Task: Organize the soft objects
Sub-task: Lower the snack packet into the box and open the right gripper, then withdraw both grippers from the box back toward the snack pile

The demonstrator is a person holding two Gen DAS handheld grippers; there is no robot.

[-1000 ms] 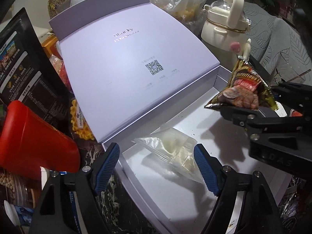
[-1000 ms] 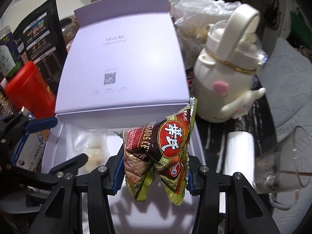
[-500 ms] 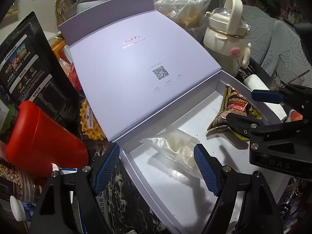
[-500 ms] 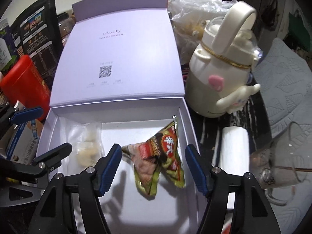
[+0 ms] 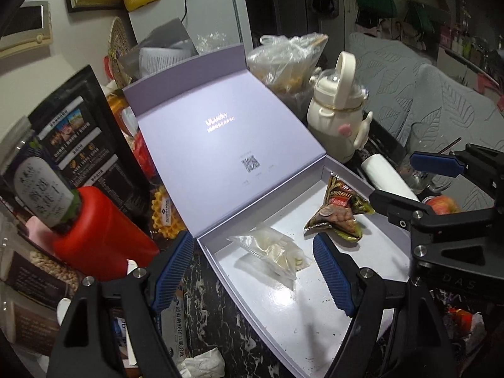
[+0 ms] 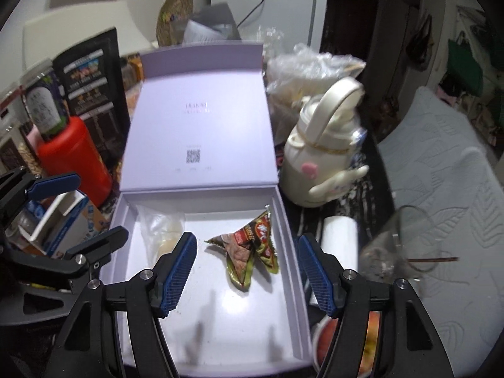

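2 soft packets now lie on the white floor of the lavender box (image 6: pixel 285 220), whose lid stands open behind it. The foil snack pouch (image 6: pixel 252 249), which 1 second ago hung pinched in the right gripper (image 6: pixel 247 271), rests at centre frame in the right wrist view, free of both pads. That gripper's jaws have just been opening and now stand well apart, with nothing between them. The clear plastic bag (image 5: pixel 272 249) sits at lower centre of the left wrist view, where it also lay earlier. The left gripper (image 5: pixel 253 272) is about half open and empty, its blue pads framing the bag from above without touching it. Both views have pulled back from the box. By the look of it, this placement is done and another item comes next.

Much of the clutter is hard to read: the clear bag's contents are only pale lumps, the cream kettle (image 6: pixel 318 163) is blurred, and a reddish fruit (image 6: pixel 371 343) at lower right is mostly hidden behind the right gripper's arm.
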